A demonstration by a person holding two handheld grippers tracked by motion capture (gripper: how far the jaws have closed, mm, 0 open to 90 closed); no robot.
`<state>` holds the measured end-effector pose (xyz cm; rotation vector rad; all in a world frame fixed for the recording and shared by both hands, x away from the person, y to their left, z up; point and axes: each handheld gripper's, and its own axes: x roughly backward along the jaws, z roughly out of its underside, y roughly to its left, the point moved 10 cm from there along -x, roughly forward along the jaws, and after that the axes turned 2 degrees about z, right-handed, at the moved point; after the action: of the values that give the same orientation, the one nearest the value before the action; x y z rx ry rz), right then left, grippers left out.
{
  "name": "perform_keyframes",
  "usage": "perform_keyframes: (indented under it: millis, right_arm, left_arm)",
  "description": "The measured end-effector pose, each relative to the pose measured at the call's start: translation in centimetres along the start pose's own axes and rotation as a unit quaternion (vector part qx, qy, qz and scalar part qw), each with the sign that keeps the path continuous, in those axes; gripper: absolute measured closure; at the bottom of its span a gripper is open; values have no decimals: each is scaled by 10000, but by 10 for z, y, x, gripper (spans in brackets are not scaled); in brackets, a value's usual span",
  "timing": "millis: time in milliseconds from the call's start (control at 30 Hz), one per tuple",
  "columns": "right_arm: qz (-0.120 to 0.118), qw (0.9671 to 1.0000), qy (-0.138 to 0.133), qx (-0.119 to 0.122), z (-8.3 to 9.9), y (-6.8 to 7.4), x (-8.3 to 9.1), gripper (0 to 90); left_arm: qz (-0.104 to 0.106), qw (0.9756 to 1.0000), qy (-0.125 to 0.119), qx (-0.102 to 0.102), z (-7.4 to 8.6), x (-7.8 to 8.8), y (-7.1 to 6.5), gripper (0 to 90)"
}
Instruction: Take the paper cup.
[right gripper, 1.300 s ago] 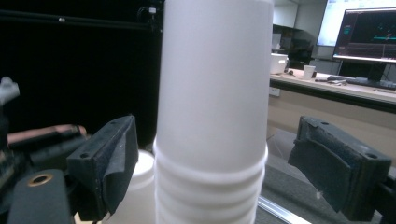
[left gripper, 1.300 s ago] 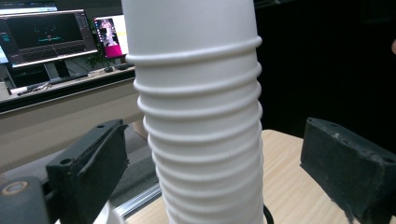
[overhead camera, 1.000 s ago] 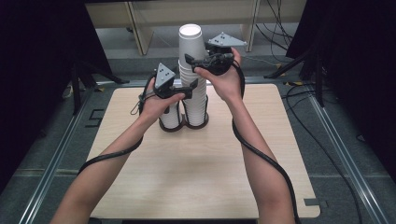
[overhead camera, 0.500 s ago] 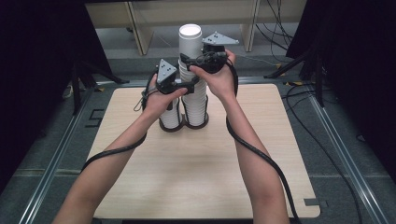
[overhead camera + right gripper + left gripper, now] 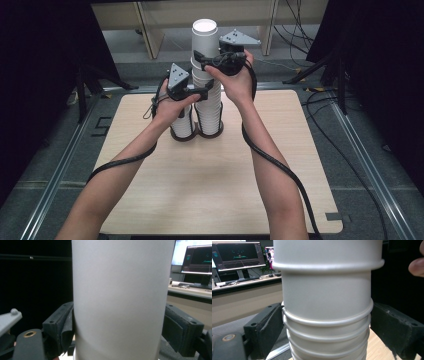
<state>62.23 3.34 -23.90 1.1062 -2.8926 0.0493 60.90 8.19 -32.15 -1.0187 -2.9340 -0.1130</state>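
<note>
Two stacks of plain white paper cups stand side by side on the pale wooden table [image 5: 150,180], no writing legible on them.

The right gripper [image 5: 218,59] clamps the tall stack's [image 5: 207,80] upper cups [image 5: 122,300]; the left gripper [image 5: 197,93], lower, is closed on its ribbed rims [image 5: 327,322]. The left hand [image 5: 172,107] largely hides the shorter stack [image 5: 183,127].

A light wooden table [image 5: 210,175] with rounded corners — two stacks of white paper cups [image 5: 207,107] stand side by side near its far edge.
</note>
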Motion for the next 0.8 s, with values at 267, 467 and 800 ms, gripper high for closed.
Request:
perform_keyframes:
  millis: [267,467,800]
  right_arm:
    - [44,9998,-162,91,-16,1,4,207]
    - [85,9995,-301,93,-23,1,8,210]
    - [65,9983,-577,111,-38,1,16,212]
  left_arm:
    - [2,10000,23,-12,0,0,0,111]
    - [-20,9999,111,-100,1,1,2,112]
    - [3,10000,46,-67,0,0,0,111]
